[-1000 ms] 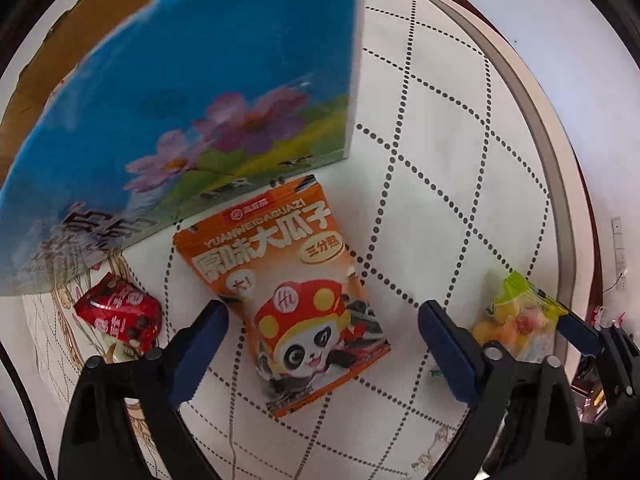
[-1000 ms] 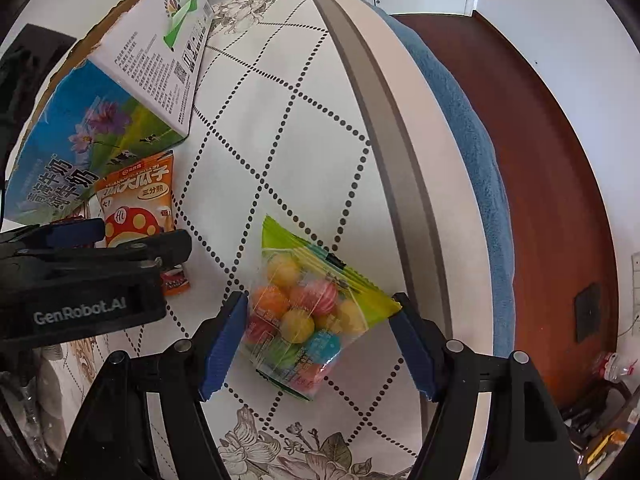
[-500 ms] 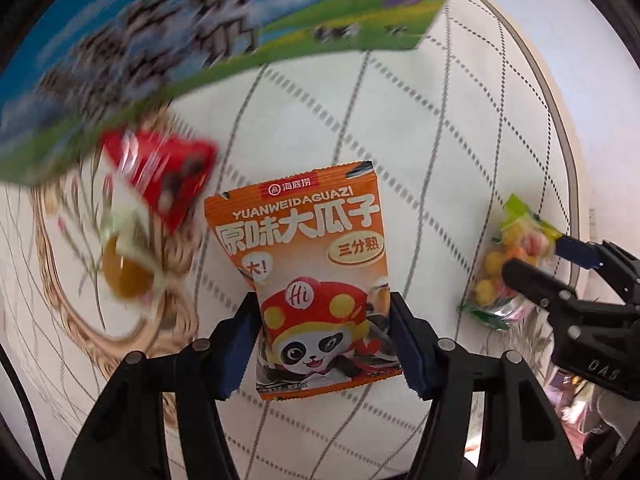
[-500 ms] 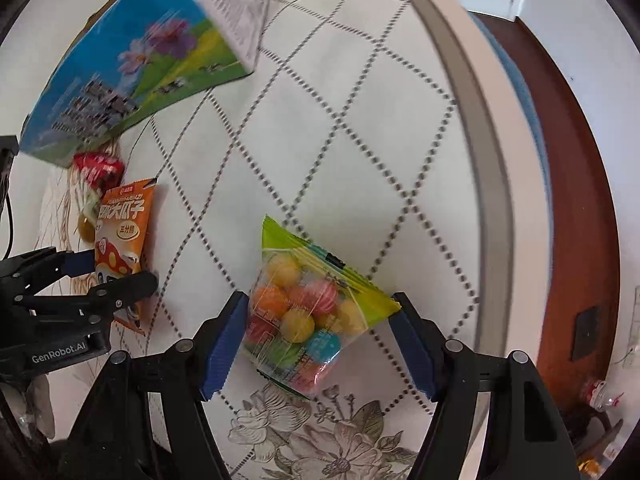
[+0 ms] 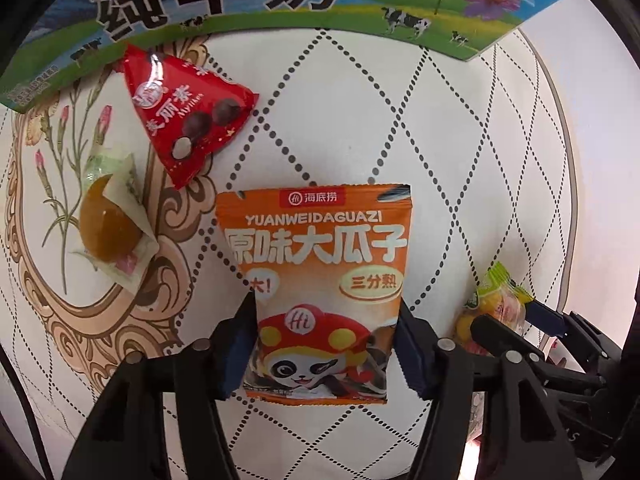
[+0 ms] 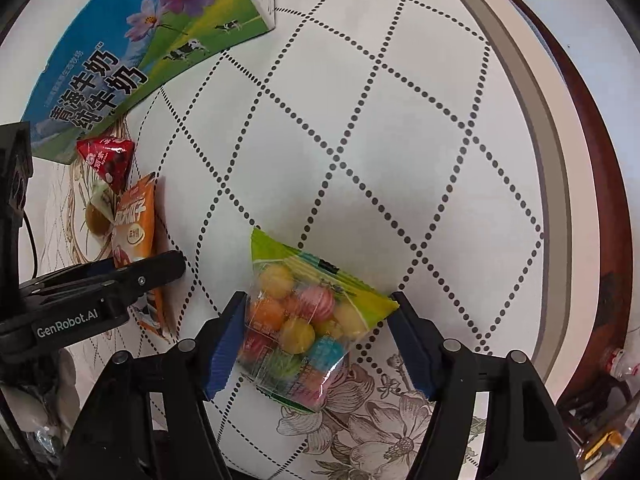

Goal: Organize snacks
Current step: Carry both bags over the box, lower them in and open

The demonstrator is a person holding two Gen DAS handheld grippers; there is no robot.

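An orange sunflower-seed packet with a panda on it lies between the fingers of my left gripper. The jaws are closing and both blue pads press its lower sides, which look pinched in. From the right wrist view the same packet stands tilted in the left gripper. A clear bag of coloured candy balls rests on the tablecloth between the fingers of my right gripper. Those jaws are closing too; the pads sit at the bag's edges without squeezing it.
A red triangular chocolate packet and a wrapped amber sweet lie left of the orange packet. A blue-and-green milk carton box stands behind them. The table's rounded edge runs along the right.
My left gripper has moved over the orange packet and its jaws have narrowed from wide apart onto the packet's sides. The right gripper's jaws have drawn in slightly around the candy bag.
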